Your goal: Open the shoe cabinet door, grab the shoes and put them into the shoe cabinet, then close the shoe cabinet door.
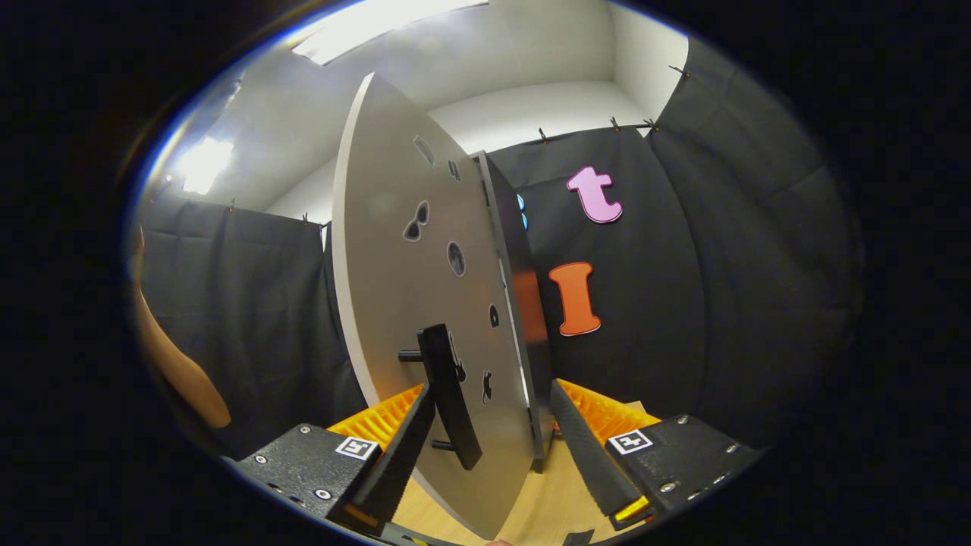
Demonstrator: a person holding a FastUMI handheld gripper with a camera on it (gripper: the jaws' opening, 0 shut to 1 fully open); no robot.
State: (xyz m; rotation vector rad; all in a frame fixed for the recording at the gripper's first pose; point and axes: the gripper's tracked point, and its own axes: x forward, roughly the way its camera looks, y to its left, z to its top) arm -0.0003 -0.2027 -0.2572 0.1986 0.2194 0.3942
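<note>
Now, step: cabinet door (410,303) swinging on its handle (447,394).
Jaws: gripper (493,425) spread, straddling the door, not clamping.
Next: judging by the scene, shoes; position unknown, none at 12 o'clock.

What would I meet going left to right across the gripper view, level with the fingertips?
Person's arm → left finger → black door handle on the grey cabinet door → door's free edge → right finger. The gripper is open, its fingers straddling the door.
</note>
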